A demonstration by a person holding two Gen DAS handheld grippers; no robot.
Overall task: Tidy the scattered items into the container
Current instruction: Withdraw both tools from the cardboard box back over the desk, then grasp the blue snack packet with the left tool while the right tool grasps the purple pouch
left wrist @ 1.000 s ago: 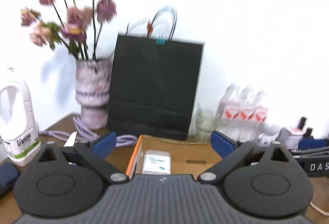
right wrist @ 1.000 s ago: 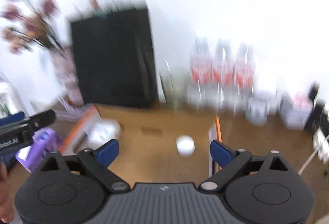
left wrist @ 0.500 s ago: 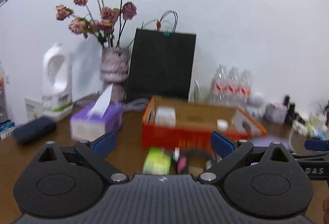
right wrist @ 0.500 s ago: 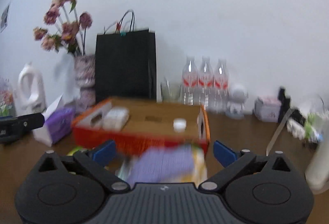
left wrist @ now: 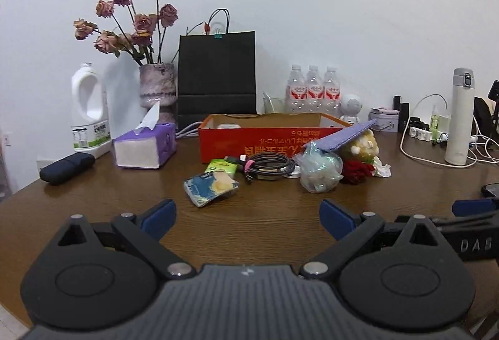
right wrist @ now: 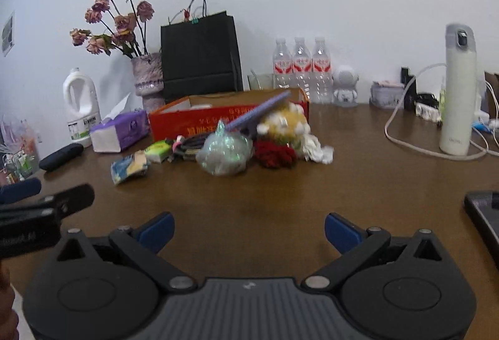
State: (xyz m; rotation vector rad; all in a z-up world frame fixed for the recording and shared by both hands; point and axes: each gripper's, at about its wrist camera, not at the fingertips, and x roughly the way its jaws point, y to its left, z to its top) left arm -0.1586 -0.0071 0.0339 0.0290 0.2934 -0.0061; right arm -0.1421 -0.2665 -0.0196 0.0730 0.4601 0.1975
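An open orange cardboard box [left wrist: 265,142] [right wrist: 199,122] stands mid-table. In front of it lies a scatter: a blue-and-yellow packet [left wrist: 211,186] [right wrist: 129,167], a green packet [left wrist: 222,167], a coiled cable [left wrist: 269,168], a clear plastic bag [left wrist: 319,167] [right wrist: 226,153], a yellow plush toy [left wrist: 361,145] [right wrist: 285,123], a red knitted thing [left wrist: 357,172] [right wrist: 274,154] and crumpled tissue [right wrist: 316,150]. A purple flat sheet [left wrist: 346,136] leans on the box. My left gripper [left wrist: 248,220] and right gripper [right wrist: 248,229] hover open and empty over bare table, well short of the pile.
At the back stand a vase of dried roses [left wrist: 156,84], a black paper bag [left wrist: 216,78], a white jug [left wrist: 89,109], water bottles [left wrist: 312,89] and a white flask [left wrist: 460,118]. A purple tissue box [left wrist: 145,146] and dark case [left wrist: 67,171] lie left; cables [left wrist: 436,159] right.
Both grippers have drawn back from over the box and sunk lower. The box, close below before, now stands farther off, and the scattered pile in front of it has come into view.
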